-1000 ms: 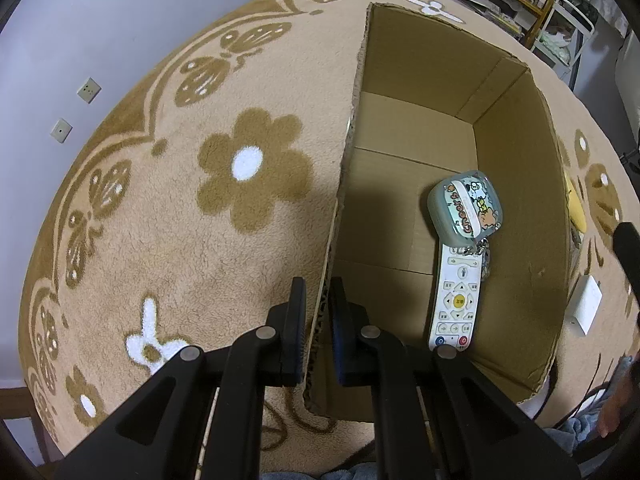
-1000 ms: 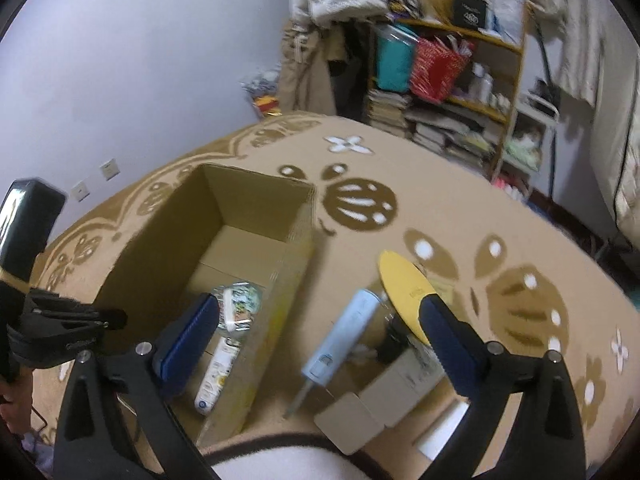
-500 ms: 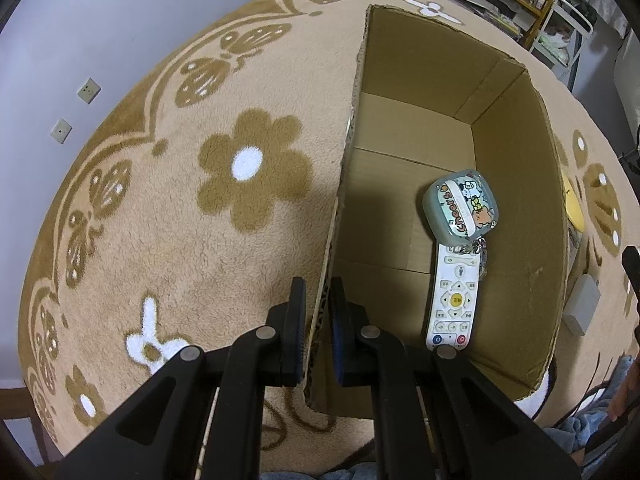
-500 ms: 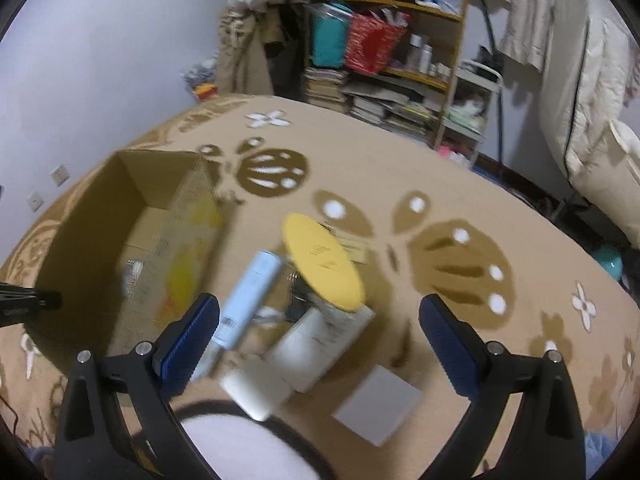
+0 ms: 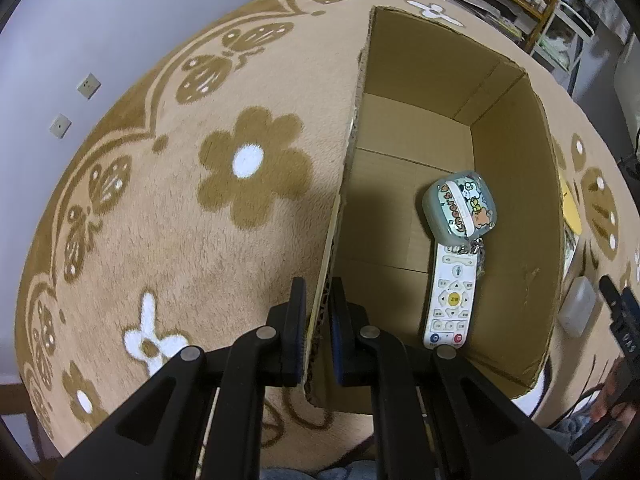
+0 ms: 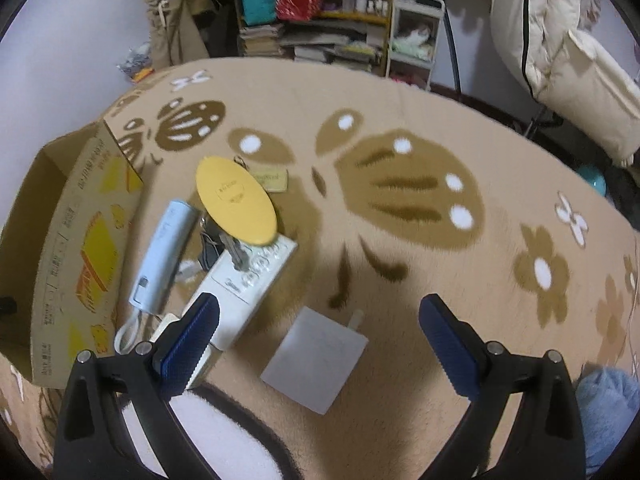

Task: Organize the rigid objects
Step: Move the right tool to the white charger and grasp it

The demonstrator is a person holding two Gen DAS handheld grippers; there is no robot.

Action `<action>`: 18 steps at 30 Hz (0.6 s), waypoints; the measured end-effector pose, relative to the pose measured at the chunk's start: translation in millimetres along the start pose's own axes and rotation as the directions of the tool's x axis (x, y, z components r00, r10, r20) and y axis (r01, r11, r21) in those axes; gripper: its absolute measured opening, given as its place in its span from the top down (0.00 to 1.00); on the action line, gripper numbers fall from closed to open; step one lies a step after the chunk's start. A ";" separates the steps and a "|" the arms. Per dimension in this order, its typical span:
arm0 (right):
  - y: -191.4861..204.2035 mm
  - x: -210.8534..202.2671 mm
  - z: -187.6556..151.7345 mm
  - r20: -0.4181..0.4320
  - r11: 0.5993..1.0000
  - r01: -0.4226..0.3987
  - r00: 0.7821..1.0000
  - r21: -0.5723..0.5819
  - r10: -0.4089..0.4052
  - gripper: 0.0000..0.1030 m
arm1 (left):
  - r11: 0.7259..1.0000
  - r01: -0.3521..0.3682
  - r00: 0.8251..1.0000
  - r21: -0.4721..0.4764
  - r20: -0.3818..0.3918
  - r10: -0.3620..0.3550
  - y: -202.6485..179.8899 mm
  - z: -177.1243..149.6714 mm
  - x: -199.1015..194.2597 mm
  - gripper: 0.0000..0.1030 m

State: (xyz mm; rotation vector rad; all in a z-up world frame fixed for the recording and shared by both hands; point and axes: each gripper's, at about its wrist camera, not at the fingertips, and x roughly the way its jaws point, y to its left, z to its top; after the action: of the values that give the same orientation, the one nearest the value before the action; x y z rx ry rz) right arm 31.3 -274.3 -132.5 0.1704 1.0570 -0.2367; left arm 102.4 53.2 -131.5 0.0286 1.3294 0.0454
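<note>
tan flower-patterned carpet (image 6: 360, 92), cluttered shelf (image 6: 320, 20) behind; left gripper (image 5: 318, 320) clenched on cardboard box (image 5: 516, 184) wall, right gripper (image 6: 316, 340) released above white square adapter (image 6: 316, 360).

flowered tan rug (image 6: 400, 280), cluttered shelves (image 6: 320, 32)

The right gripper (image 6: 318, 330) has swung away from the cardboard box (image 6: 60, 248) and come down closer to the rug. A second ago the box sat in the middle of its view with the yellow oval (image 6: 236, 200) out by one finger; now the box is off at the left edge, and the flat white square (image 6: 316, 364) lies between its wide-open fingers. In the left wrist view, the black tip of that gripper (image 5: 620, 316) has moved lower down the right edge.
</note>
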 end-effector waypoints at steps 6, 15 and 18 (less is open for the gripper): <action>0.2 19.7 -6.7 -0.050 1.000 0.021 0.999 0.008 -0.020 0.05 | 1.000 0.005 1.000 -0.006 0.005 -0.005 1.2 -0.8 -2.2 0.91; -3.3 43.9 -12.6 -0.152 0.999 0.030 0.988 0.037 -0.024 0.40 | 1.000 -0.024 1.000 0.010 0.014 0.024 -4.1 -2.1 -5.5 0.91; -3.0 47.9 -13.3 -0.166 0.998 0.040 0.986 0.046 -0.032 0.40 | 1.000 -0.028 1.000 0.013 0.015 0.028 -4.5 -2.1 -5.8 0.91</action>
State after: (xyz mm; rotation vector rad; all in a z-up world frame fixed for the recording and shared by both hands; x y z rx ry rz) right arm 41.8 -279.1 -180.9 0.2187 1.2202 -0.2850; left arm 99.0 48.3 -126.6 0.0583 1.3144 0.0599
